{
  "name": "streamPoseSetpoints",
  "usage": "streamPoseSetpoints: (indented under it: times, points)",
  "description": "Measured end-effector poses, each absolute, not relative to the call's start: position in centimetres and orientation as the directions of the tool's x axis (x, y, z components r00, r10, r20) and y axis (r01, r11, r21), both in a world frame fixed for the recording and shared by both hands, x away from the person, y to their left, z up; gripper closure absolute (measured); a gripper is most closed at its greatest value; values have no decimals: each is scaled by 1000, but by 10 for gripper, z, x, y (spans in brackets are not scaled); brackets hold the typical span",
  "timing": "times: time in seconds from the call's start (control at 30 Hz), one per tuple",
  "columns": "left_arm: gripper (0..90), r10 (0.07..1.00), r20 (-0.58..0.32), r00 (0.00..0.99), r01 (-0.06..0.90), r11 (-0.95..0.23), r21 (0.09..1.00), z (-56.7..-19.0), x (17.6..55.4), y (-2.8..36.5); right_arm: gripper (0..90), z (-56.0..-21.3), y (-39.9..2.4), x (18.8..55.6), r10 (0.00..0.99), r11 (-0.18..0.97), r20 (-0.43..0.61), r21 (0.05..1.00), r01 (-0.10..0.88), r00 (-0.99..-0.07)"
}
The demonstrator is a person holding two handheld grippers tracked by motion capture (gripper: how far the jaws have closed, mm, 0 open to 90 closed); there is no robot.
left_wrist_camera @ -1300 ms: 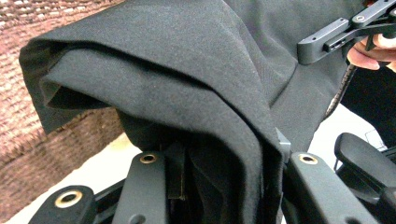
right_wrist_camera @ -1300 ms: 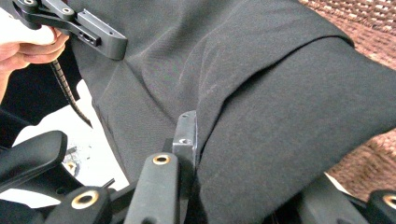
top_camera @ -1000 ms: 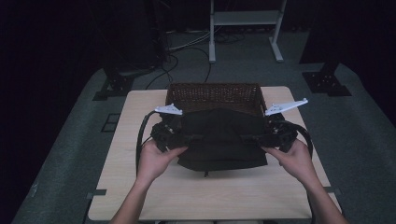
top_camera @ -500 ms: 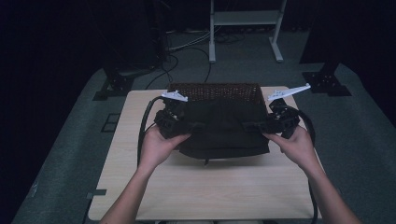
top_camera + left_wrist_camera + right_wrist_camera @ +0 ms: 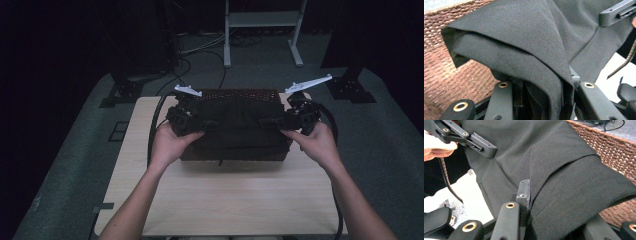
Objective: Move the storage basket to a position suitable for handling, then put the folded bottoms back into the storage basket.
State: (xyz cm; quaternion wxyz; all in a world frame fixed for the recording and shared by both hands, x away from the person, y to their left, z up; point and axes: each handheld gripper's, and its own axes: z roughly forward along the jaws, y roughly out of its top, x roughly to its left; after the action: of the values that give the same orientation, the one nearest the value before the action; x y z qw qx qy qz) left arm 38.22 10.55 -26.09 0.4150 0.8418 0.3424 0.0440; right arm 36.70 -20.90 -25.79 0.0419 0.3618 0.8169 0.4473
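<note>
Left gripper (image 5: 207, 123): jaws clamped on folded edge of black cloth (image 5: 235, 122); we read this as holding one end so cloth stays taut. Cloth hangs between both grippers, above woven basket (image 5: 239, 93) at table (image 5: 225, 200) far edge, likely for lowering inside. Right gripper (image 5: 266, 121): jaws pinched shut on opposite cloth edge. We note both hands level, forearms reaching forward, jaws pointing inward toward each other.

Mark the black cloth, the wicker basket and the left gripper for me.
black cloth (image 5: 240, 125), high view, middle of the folded fabric.
wicker basket (image 5: 439, 62), left gripper view, woven side wall.
left gripper (image 5: 212, 123), high view, jaw tips clamped on the cloth's edge.
</note>
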Motion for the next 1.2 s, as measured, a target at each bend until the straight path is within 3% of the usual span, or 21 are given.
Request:
streamPoseSetpoints:
  times: [1.2]
  points:
    - [624, 650, -191, 736, 557, -420, 716, -226, 446, 107, 686, -233, -203, 429, 653, 304, 274, 759, 576, -706]
